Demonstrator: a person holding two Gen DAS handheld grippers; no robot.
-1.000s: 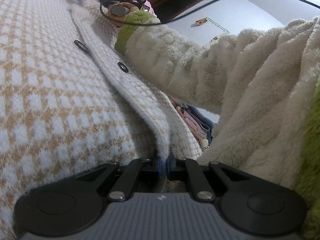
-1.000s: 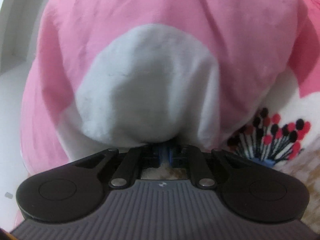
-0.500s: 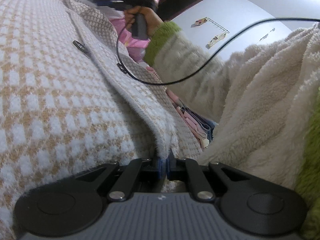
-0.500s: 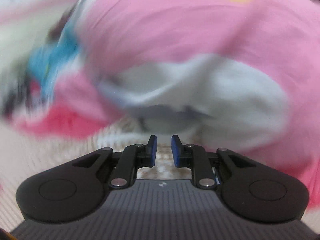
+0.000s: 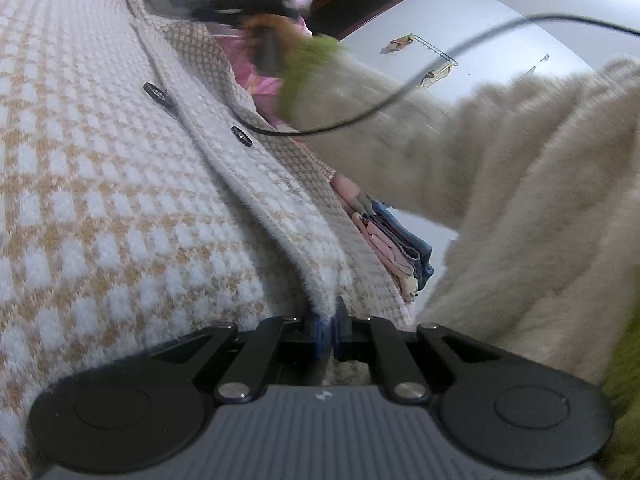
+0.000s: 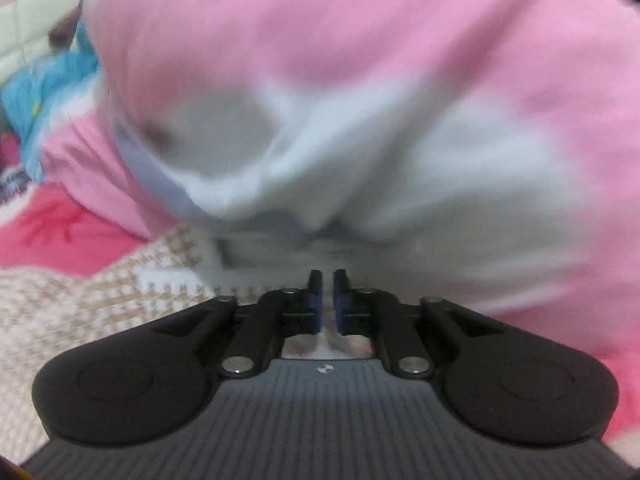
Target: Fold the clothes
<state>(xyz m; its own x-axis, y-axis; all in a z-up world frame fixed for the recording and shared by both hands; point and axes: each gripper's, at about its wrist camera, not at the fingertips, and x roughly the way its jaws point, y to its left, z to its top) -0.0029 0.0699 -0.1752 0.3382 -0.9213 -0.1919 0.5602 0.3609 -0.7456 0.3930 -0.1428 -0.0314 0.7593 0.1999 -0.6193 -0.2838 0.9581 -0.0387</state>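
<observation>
We've got the left gripper (image 5: pixel 329 330) pinched tight on the front edge of the tan-and-white checked cardigan (image 5: pixel 120 200), right at the button band, and it hasn't budged over the last second: same hold, same angle. The cardigan lies spread out ahead of it, with two dark buttons (image 5: pixel 241 136) running up the placket.

The change is all on the other side. A second ago our right gripper (image 6: pixel 328 300) was clamped in the pink and white fleece fabric (image 6: pixel 360 100); now its jaws have just opened a little, a narrow gap shows between the blue pads (image 6: pixel 316 300), and nothing sits in it. From the left wrist view we can see that gripper (image 5: pixel 244 4) has lifted and rolled, up by the cardigan's far end, blurred with motion, with the cream fleece sleeve (image 5: pixel 400 128) and its green cuff (image 5: pixel 308 68) behind it and a black cable (image 5: pixel 400 96) looping across.

So we read that as a let-go: the pink piece is free, lying just past the cardigan's edge (image 6: pixel 120 280). Next we'd expect the right side to find a fresh hold on the cardigan so the fold can go on.
</observation>
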